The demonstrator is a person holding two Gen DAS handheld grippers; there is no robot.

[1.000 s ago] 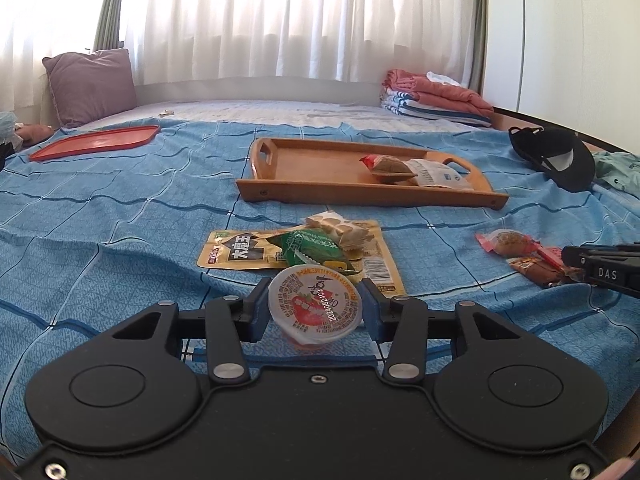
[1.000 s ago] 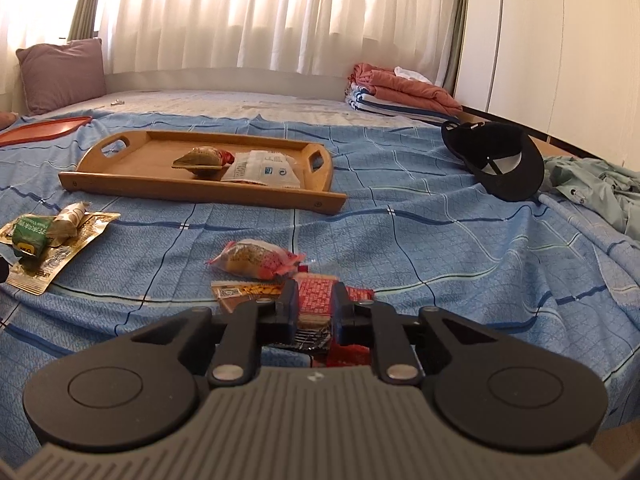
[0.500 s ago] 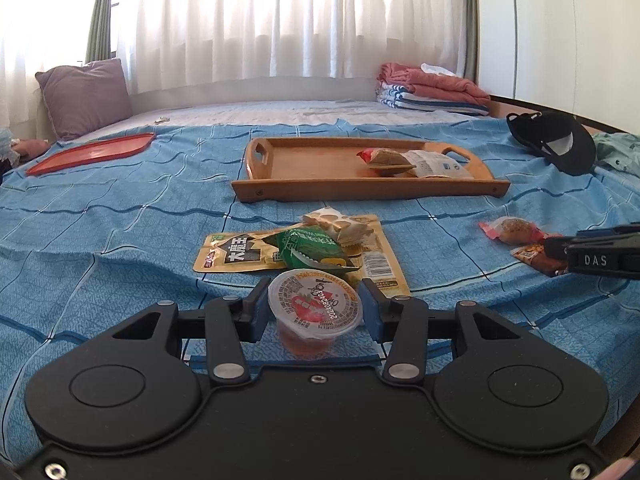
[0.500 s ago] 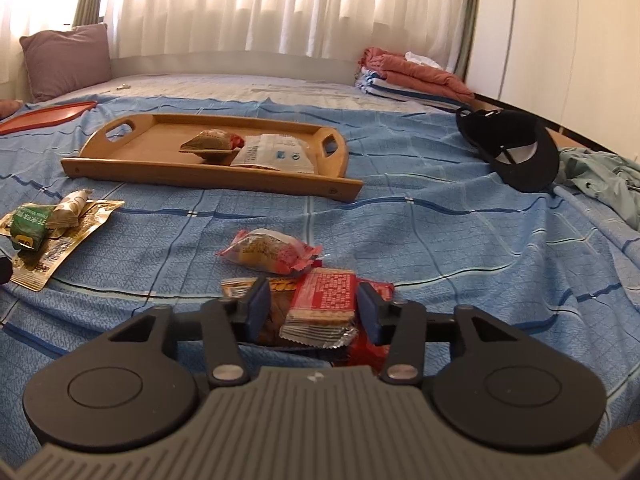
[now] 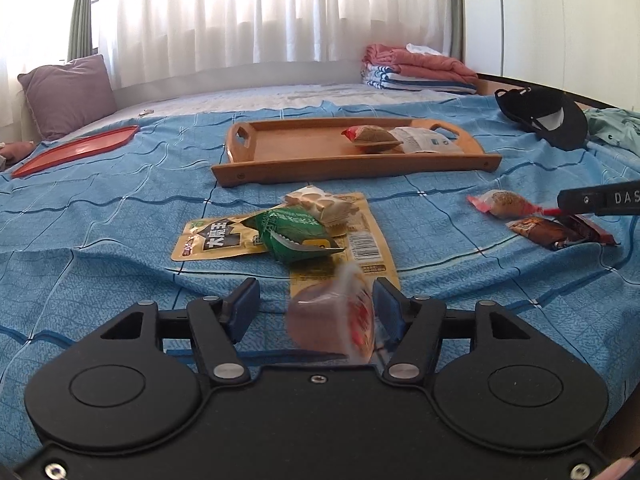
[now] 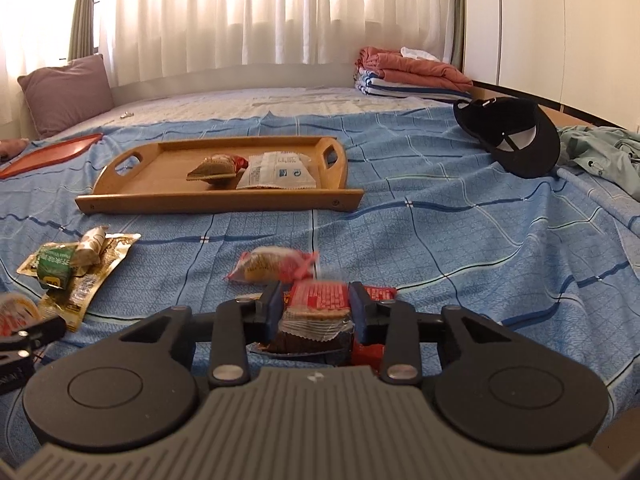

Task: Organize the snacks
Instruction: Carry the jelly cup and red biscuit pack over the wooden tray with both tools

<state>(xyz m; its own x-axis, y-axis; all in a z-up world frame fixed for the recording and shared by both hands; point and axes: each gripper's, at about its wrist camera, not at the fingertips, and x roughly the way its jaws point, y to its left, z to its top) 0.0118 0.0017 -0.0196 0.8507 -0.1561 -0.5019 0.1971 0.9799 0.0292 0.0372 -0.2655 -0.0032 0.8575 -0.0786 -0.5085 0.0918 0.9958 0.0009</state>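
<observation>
Left wrist view
Left claw: spreading, pads clear of the blurred jelly cup tipped between them, against the right pad.
Wooden tray: farther up the bed.

Right wrist view
Right claw: closing, pinching a red wafer packet above the bed.

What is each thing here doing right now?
Left tool, jaws opening around the clear round jelly cup.
Jelly cup, tipped sideways, blurred.
Right tool, jaws closing on the red rectangular foil packet.
Wooden handled tray, holds two packets.
Black cap, inside showing.
</observation>
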